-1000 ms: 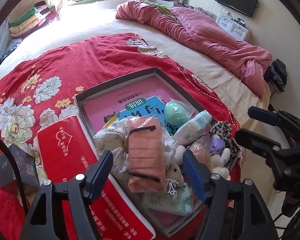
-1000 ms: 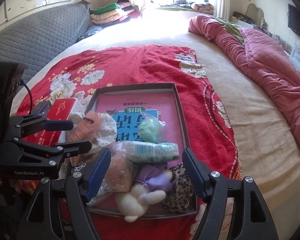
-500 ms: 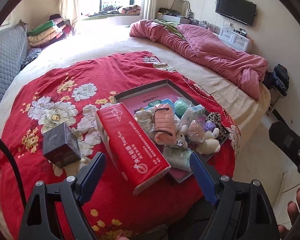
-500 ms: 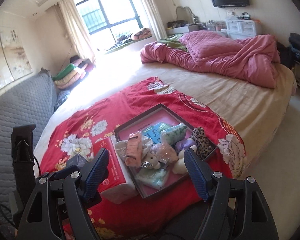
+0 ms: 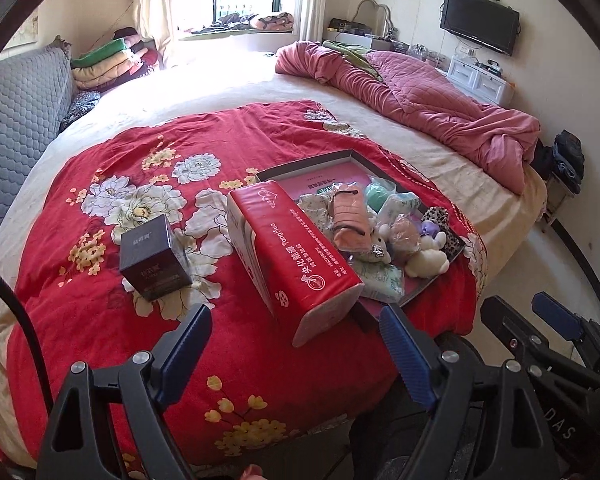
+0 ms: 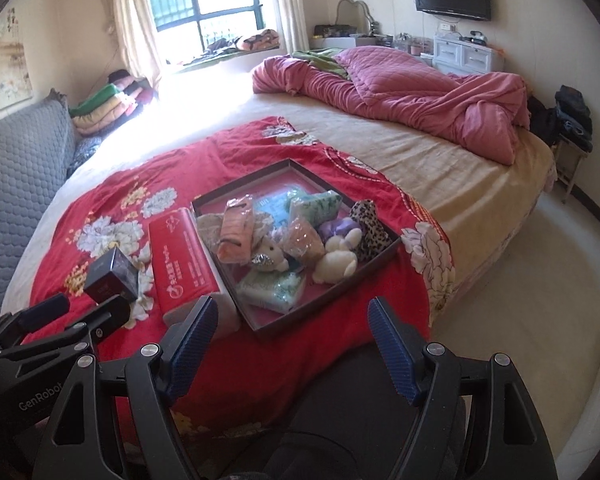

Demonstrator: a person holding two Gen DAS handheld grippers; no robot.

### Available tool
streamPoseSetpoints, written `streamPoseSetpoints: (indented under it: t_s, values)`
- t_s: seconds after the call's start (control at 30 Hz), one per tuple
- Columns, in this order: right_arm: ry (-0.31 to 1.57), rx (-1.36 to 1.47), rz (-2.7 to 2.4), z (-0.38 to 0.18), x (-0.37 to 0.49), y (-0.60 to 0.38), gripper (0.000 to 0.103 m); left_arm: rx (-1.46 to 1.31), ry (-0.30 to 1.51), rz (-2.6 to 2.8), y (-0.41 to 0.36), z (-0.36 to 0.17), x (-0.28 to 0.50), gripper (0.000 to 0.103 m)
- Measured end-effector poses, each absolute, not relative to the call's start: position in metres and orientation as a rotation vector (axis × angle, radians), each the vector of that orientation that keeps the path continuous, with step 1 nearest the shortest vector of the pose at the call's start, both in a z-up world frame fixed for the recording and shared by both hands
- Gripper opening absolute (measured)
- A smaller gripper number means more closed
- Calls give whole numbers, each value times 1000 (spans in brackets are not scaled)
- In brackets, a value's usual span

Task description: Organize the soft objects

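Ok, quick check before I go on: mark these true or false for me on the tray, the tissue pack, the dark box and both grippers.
1. The soft toys lie in the tray. True.
2. The red tissue pack sits inside the tray. False: it lies beside it on the red blanket.
3. The left gripper holds the dark box. False: open, empty.
4. The right gripper is open and empty. True.

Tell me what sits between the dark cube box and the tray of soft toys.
The long red tissue pack lies between the dark cube box and the tray, against the tray's near side. The left wrist view shows it best.
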State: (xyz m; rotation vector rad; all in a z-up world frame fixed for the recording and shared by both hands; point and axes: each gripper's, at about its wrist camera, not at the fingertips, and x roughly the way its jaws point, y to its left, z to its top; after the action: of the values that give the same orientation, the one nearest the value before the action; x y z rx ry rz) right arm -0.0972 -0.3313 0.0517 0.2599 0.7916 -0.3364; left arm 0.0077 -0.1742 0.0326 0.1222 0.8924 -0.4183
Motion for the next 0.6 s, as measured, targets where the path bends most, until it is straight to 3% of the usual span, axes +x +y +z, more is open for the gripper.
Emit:
streamPoseSetpoints:
  t_s: [0.6]
  values:
    - [812, 237, -327, 47, -101, -323, 79, 141, 913, -395, -177, 22, 6, 85]
